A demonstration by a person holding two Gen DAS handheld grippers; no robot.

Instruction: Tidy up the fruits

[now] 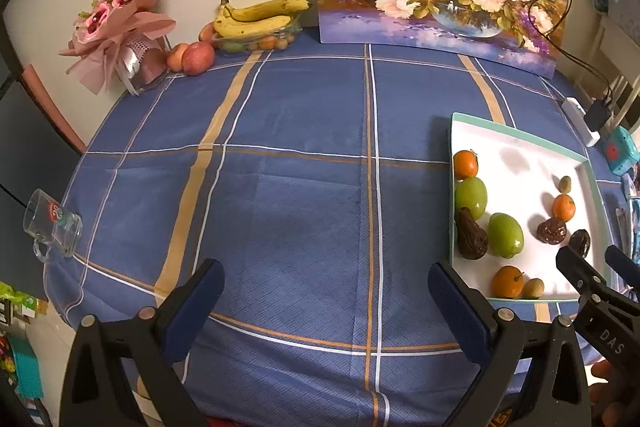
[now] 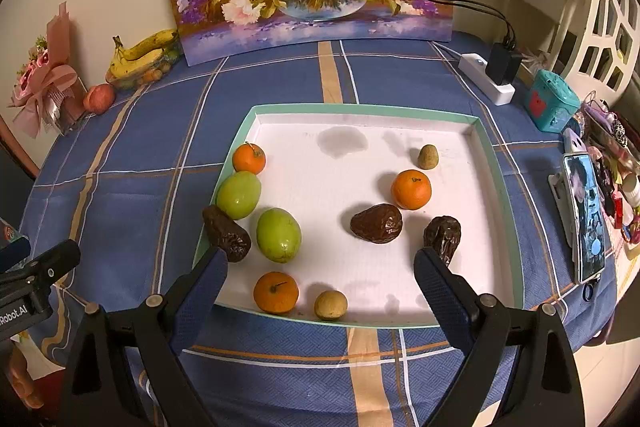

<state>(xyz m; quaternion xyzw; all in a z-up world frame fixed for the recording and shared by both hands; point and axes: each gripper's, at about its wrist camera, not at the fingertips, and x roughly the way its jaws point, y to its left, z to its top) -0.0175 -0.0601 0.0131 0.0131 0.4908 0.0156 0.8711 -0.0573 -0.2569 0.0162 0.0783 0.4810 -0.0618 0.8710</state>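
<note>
You can read very little here. In your left wrist view, the right gripper [image 1: 600, 263] coming in at the lower right edge carries the white letters "DAS" on its black body. In your right wrist view, the left gripper [image 2: 40, 259] at the left edge shows white lettering that reads "Robot.AI", with its start cut off by the frame. The glass mug [image 1: 54, 227] lying at the tabletop's left edge bears a red and green printed mark, but you cannot make out its characters. The phone screen [image 2: 586, 215] shows a picture with no legible text.
</note>
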